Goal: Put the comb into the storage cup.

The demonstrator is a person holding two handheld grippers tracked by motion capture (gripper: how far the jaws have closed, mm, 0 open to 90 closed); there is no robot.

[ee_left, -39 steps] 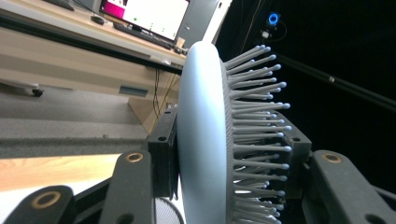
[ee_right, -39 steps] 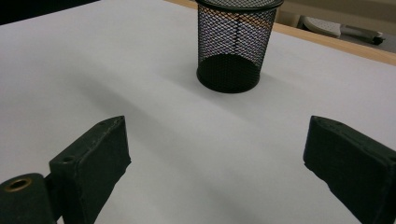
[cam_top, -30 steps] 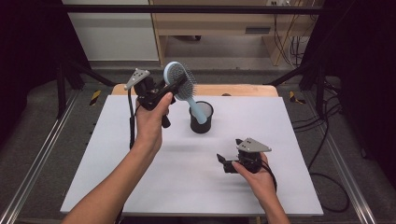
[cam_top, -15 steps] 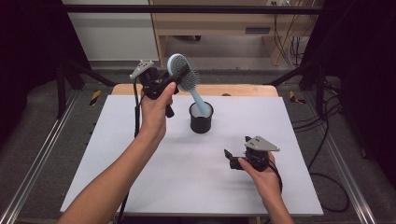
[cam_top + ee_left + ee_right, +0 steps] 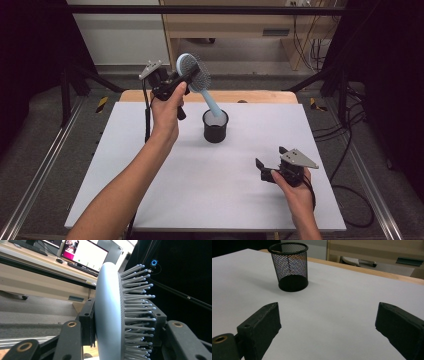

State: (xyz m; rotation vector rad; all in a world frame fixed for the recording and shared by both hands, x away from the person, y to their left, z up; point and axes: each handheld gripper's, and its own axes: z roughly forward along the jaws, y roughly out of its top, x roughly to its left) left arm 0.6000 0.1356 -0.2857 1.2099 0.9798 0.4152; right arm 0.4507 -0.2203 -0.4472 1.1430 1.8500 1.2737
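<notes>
left gripper (image 5: 187,79) has lifted the hairbrush (image 5: 197,80) higher above the cup (image 5: 215,126).

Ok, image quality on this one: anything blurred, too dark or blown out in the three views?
High view: evenly lit, table sharp, the room's sides nearly black. Left gripper view: the hairbrush sits so close that it looms large, bristle tips soft; the right half is dark and the far monitor glares white. Right gripper view: mesh cup fairly crisp with a soft shadow at its left, near jaws slightly soft.
</notes>
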